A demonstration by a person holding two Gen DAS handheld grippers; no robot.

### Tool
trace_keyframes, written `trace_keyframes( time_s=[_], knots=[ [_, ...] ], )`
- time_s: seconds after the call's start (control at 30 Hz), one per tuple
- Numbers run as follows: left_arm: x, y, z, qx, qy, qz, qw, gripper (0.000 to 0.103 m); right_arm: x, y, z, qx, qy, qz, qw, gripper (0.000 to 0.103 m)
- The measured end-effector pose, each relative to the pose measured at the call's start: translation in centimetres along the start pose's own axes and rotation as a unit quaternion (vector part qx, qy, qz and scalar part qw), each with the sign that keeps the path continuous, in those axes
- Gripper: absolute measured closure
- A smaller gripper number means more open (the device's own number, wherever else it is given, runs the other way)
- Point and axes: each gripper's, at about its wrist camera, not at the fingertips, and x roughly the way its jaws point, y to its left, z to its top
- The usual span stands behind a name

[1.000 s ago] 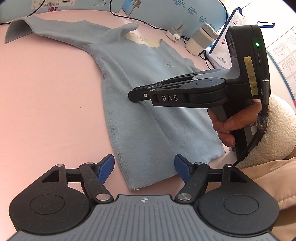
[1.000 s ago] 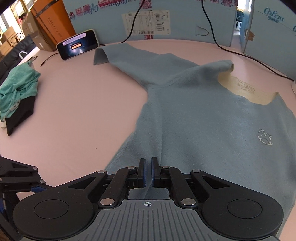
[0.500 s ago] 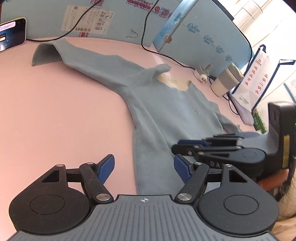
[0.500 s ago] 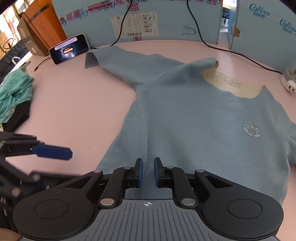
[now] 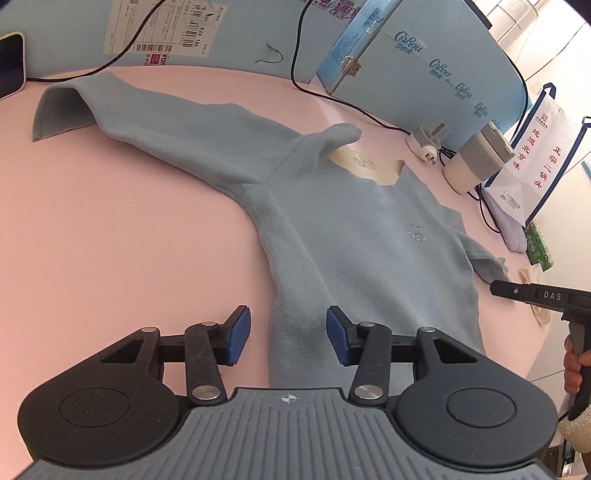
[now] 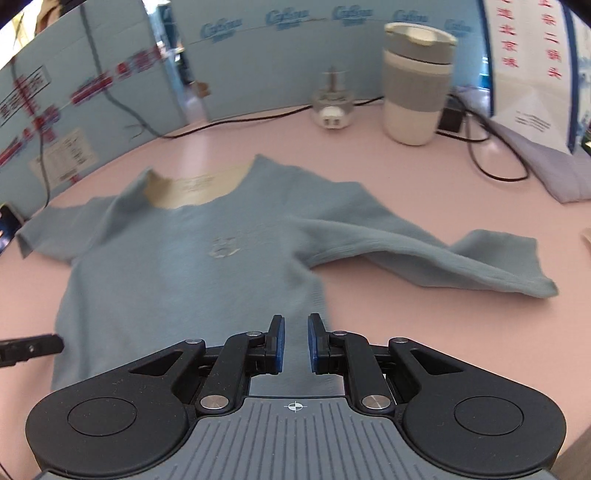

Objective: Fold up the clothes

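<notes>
Blue sweater (image 5: 354,236) lies flat on the pink table (image 5: 110,240); the left gripper (image 5: 284,334) has narrowed its still-parted fingers over the hem's left corner. Opposite, the right gripper (image 6: 294,341), fingers slightly apart and empty, has swung to the right side, probably for a paired hem pinch.

A pale pink counter (image 5: 110,229) fills the foreground, evenly lit. Light blue printed boards (image 5: 424,55) stand along its far edge like a wall, a shipping label (image 5: 159,26) stuck on one. Black cables (image 6: 229,123) trail across them.
</notes>
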Motion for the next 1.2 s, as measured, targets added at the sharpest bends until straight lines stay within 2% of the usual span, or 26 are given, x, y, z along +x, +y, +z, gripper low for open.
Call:
trace_keyframes(
  time_s=[0.13,0.33,0.37,0.4,0.43,0.6,0.7,0.73,0.77,0.8,0.87,1.03,1.2],
  knots=[
    [0.2,-0.4,0.1,-0.005,0.002,0.005,1.0,0.059,0.3,-1.4,0.9,0.004,-0.014,-0.002,1.0,0.088],
    [0.0,-0.8,-0.2,-0.011,0.005,0.018,0.9998,0.058,3.2,-1.6,2.2,0.01,0.0,0.016,1.0,0.086],
    [0.0,-0.8,-0.2,-0.013,0.005,0.02,0.9997,0.058,3.6,-2.0,2.4,0.026,0.002,0.019,0.999,0.082],
    [0.0,-0.8,-0.3,-0.015,0.006,0.022,0.9996,0.058,3.9,-2.6,2.7,0.047,0.003,0.026,0.999,0.07],
    [-0.1,-0.7,-0.4,-0.018,0.005,0.022,0.9996,0.058,4.1,-3.3,2.8,0.069,0.002,0.034,0.997,0.065],
    [0.3,-1.0,-0.1,-0.023,0.006,0.027,0.9994,0.056,5.5,-6.5,3.0,0.168,0.011,0.088,0.982,0.064],
    [0.6,-1.3,0.1,-0.017,0.009,0.029,0.9994,0.055,6.5,-7.0,2.9,0.203,0.008,0.113,0.973,0.065],
    [0.6,-1.4,0.2,-0.015,0.01,0.03,0.9994,0.054,6.7,-6.9,2.9,0.205,0.005,0.116,0.972,0.068],
    [0.7,-1.5,0.2,-0.014,0.011,0.03,0.9994,0.054,6.8,-6.6,2.9,0.201,0.002,0.112,0.973,0.073],
    [0.7,-1.5,0.3,-0.013,0.012,0.031,0.9994,0.054,6.8,-6.3,3.0,0.193,0.0,0.102,0.976,0.086],
    [0.8,-1.4,0.3,-0.014,0.013,0.03,0.9994,0.052,6.6,-6.0,3.4,0.168,-0.008,0.074,0.983,0.097],
    [0.9,-1.3,0.3,-0.011,0.015,0.03,0.9994,0.052,5.8,-5.6,4.5,0.088,-0.04,0.011,0.995,0.1],
    [0.9,-1.2,0.3,-0.012,0.014,0.029,0.9994,0.052,5.7,-5.6,5.0,0.037,-0.046,-0.041,0.997,0.1]
  ],
)
